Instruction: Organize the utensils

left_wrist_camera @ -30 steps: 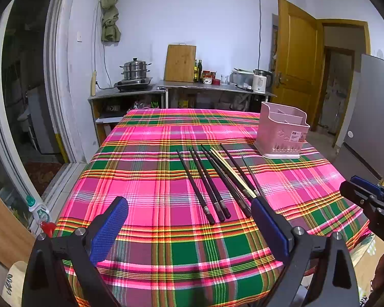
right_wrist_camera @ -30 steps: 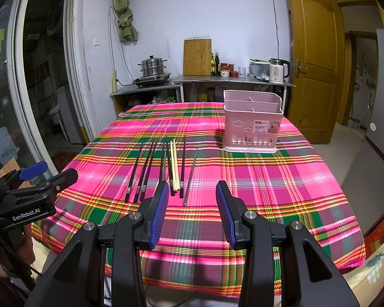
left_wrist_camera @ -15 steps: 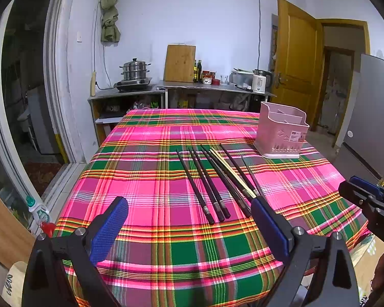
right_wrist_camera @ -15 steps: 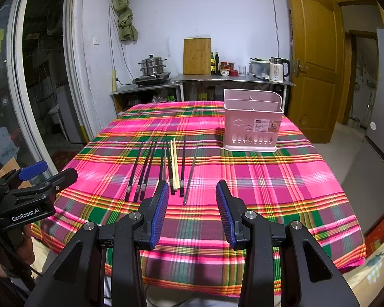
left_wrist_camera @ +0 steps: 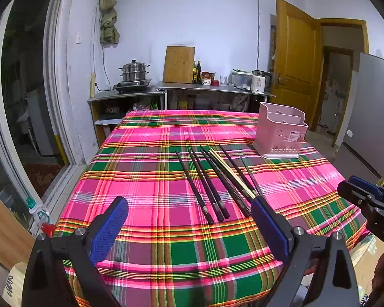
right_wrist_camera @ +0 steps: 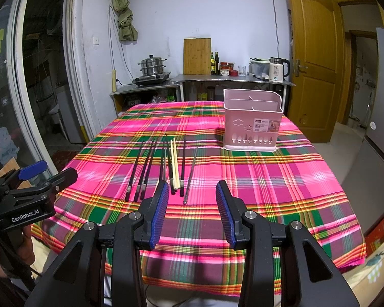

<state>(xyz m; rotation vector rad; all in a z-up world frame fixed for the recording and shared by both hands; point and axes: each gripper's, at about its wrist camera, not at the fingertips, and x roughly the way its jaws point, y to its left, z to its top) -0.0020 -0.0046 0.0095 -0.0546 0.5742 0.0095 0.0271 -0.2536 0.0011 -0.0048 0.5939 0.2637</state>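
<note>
Several chopsticks (left_wrist_camera: 217, 179) (right_wrist_camera: 163, 166) lie side by side on the plaid tablecloth; most are black, one pair is pale wood (right_wrist_camera: 174, 163), one is grey metal (right_wrist_camera: 190, 174). A pink divided utensil basket (left_wrist_camera: 280, 134) (right_wrist_camera: 252, 120) stands upright beyond them to the right, with no utensil showing above its rim. My left gripper (left_wrist_camera: 189, 220) hovers wide open above the near table edge, short of the chopstick ends. My right gripper (right_wrist_camera: 191, 197) is open too, its blue pads just short of the chopsticks' near ends. Nothing is between either pair of fingers.
The table (right_wrist_camera: 281, 184) is covered in pink, green and yellow plaid cloth. Behind it a counter (right_wrist_camera: 233, 78) holds a pot, cutting board, bottles and kettle. A wooden door (right_wrist_camera: 312, 58) stands at right, a glass sliding door at left. Each gripper shows in the other's view (left_wrist_camera: 368, 202) (right_wrist_camera: 30, 192).
Both views crept very slightly toward the table; the chopsticks and basket have not moved, and both grippers stay open.
</note>
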